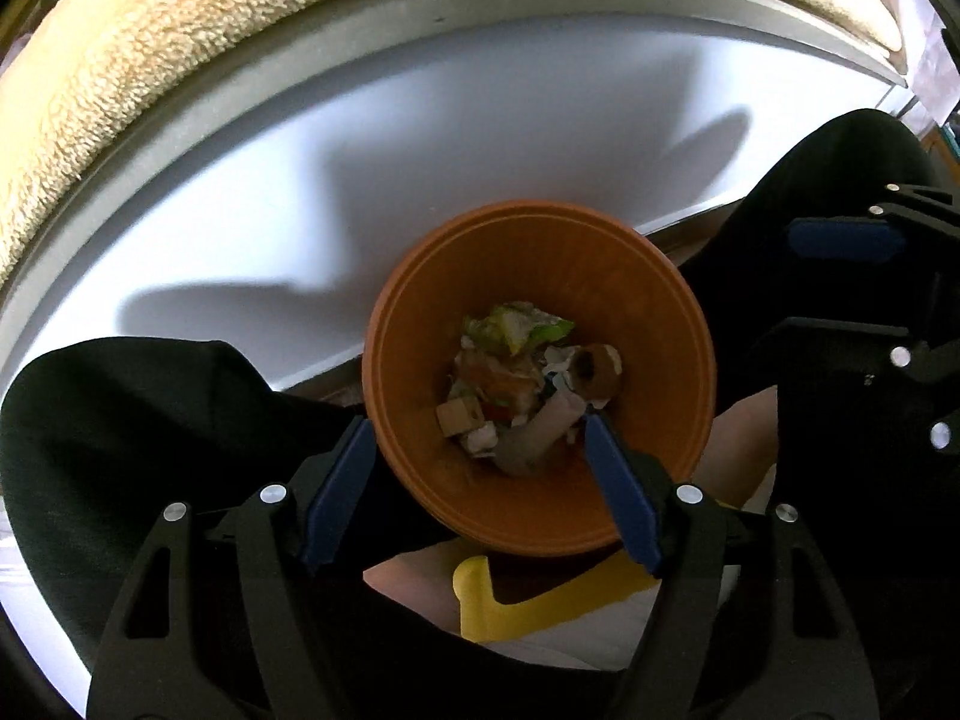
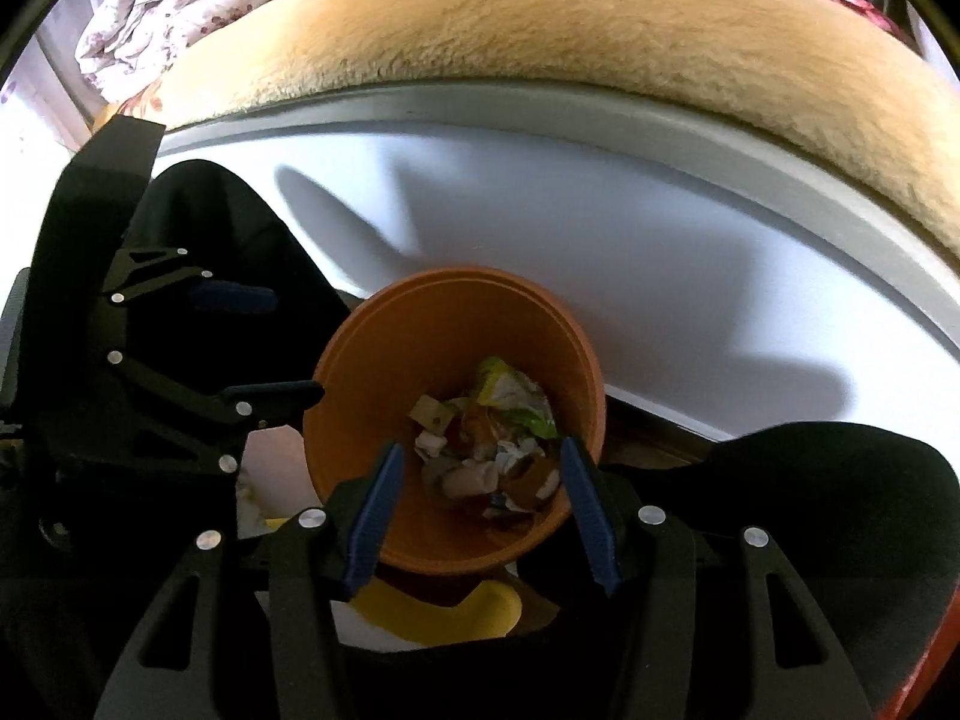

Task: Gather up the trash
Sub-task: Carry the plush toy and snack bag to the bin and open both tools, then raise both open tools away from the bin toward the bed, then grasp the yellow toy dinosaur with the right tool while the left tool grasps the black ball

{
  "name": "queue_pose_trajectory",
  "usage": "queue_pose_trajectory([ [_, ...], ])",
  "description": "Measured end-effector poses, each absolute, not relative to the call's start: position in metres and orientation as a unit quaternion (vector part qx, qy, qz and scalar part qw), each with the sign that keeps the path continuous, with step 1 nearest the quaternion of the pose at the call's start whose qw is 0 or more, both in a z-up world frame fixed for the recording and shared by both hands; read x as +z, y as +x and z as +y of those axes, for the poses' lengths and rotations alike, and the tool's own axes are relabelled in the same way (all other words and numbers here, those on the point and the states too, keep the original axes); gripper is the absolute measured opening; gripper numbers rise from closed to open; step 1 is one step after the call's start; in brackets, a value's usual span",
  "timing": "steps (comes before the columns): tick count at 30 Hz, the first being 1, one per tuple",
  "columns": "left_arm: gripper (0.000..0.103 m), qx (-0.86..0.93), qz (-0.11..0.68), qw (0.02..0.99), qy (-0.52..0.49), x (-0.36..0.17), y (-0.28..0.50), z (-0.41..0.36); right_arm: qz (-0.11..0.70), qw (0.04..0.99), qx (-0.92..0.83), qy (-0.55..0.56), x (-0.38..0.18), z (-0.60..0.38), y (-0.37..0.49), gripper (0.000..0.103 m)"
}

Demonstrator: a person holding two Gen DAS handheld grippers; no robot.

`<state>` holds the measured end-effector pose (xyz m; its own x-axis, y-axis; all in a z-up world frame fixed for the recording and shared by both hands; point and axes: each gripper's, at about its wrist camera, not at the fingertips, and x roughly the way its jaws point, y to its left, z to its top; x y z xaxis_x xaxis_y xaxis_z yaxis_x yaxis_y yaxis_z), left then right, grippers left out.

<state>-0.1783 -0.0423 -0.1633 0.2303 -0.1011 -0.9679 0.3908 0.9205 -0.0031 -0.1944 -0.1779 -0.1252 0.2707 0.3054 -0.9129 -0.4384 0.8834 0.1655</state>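
An orange waste bin (image 1: 540, 222) (image 2: 456, 282) stands on the floor between a person's legs, and both wrist views look down into it. Several bits of trash (image 1: 516, 378) (image 2: 486, 438) lie at its bottom: crumpled paper, a green wrapper, cardboard scraps and a cardboard tube (image 1: 594, 369). My left gripper (image 1: 477, 423) hangs open over the bin's near side with nothing between its blue pads. My right gripper (image 2: 480, 447) is open above the bin too, also with nothing in it. Each gripper shows in the other's view: the right gripper (image 1: 840, 285) and the left gripper (image 2: 264, 342).
A white bed side panel (image 1: 420, 138) (image 2: 600, 228) rises just behind the bin, topped by a tan fleece blanket (image 1: 180, 60) (image 2: 570, 30). A floral quilt (image 2: 168, 6) lies at the back left. Black trouser legs (image 1: 150, 420) (image 2: 810, 480) flank the bin. A yellow slipper (image 1: 510, 606) (image 2: 444, 606) sits beside it.
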Motion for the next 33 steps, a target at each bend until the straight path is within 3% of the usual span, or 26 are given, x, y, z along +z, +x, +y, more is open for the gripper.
queue_pose_trajectory([
  [4,0.071,-0.171,0.571,0.795,0.116,-0.141,-0.179,-0.042,0.535,0.808,0.241,-0.058,-0.099,-0.183,-0.199,0.054],
  [10,0.072,-0.184,0.473,0.857,0.092,-0.057,-0.172,-0.03,0.469,0.843,0.26,-0.039,-0.028,-0.192,-0.18,0.055],
  [12,0.083,-0.179,0.442,0.876,0.079,-0.032,-0.162,-0.024,0.447,0.855,0.262,-0.033,-0.008,-0.197,-0.168,0.057],
  [17,0.086,-0.13,0.384,0.913,0.047,0.01,-0.11,-0.01,0.394,0.887,0.232,-0.059,0.03,-0.212,-0.111,0.058],
  [21,0.086,-0.101,0.375,0.921,0.002,0.017,-0.053,0.003,0.365,0.906,0.204,-0.07,0.043,-0.221,-0.052,0.059],
  [23,0.086,-0.084,0.373,0.924,0.001,0.016,-0.031,0.002,0.351,0.914,0.182,-0.085,0.047,-0.224,-0.018,0.065],
  [33,0.086,-0.052,0.404,0.913,0.025,-0.011,0.062,-0.008,0.372,0.911,0.128,-0.12,0.016,-0.244,0.121,0.065],
])
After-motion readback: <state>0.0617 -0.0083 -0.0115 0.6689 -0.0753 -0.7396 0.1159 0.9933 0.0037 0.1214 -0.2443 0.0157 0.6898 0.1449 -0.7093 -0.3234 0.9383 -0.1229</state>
